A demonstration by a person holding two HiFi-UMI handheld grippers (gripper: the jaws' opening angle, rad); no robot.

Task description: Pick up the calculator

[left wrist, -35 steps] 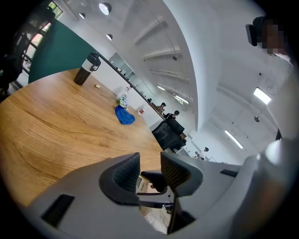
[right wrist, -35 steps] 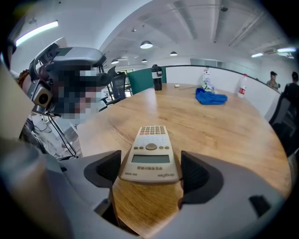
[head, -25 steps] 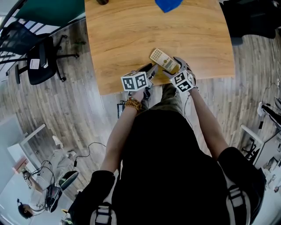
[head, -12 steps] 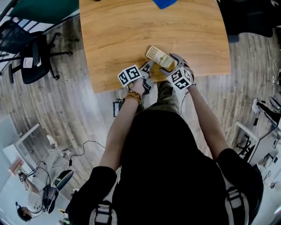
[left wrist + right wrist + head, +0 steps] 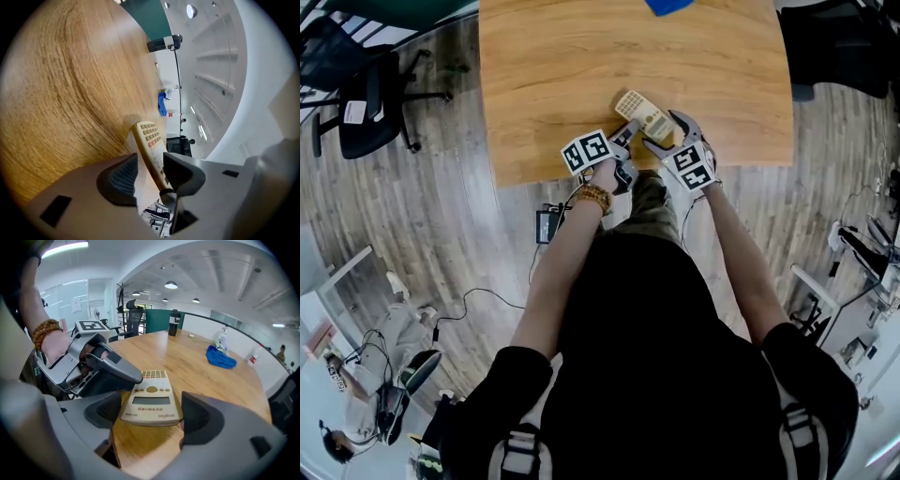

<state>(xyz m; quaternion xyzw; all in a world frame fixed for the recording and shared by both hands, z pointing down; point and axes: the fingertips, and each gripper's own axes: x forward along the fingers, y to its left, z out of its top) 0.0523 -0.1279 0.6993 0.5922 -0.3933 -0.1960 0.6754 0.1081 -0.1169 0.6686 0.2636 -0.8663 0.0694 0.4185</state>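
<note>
Wooden table (image 5: pixel 544 84); calculator (image 5: pixel 151 399) print maybe Chinese

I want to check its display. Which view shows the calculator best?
The right gripper view: the calculator faces the camera, with its display and keys plainly visible. The left gripper view shows it nearly edge-on, with only rows of keys showing. The head view shows it small, its details unreadable.

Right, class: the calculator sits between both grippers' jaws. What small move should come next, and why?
Probably draw the left gripper back clear. Its jaws have just been opening and stand slack around the calculator, while the right gripper grips its near end on both sides, so the right alone could likely lift it.
</note>
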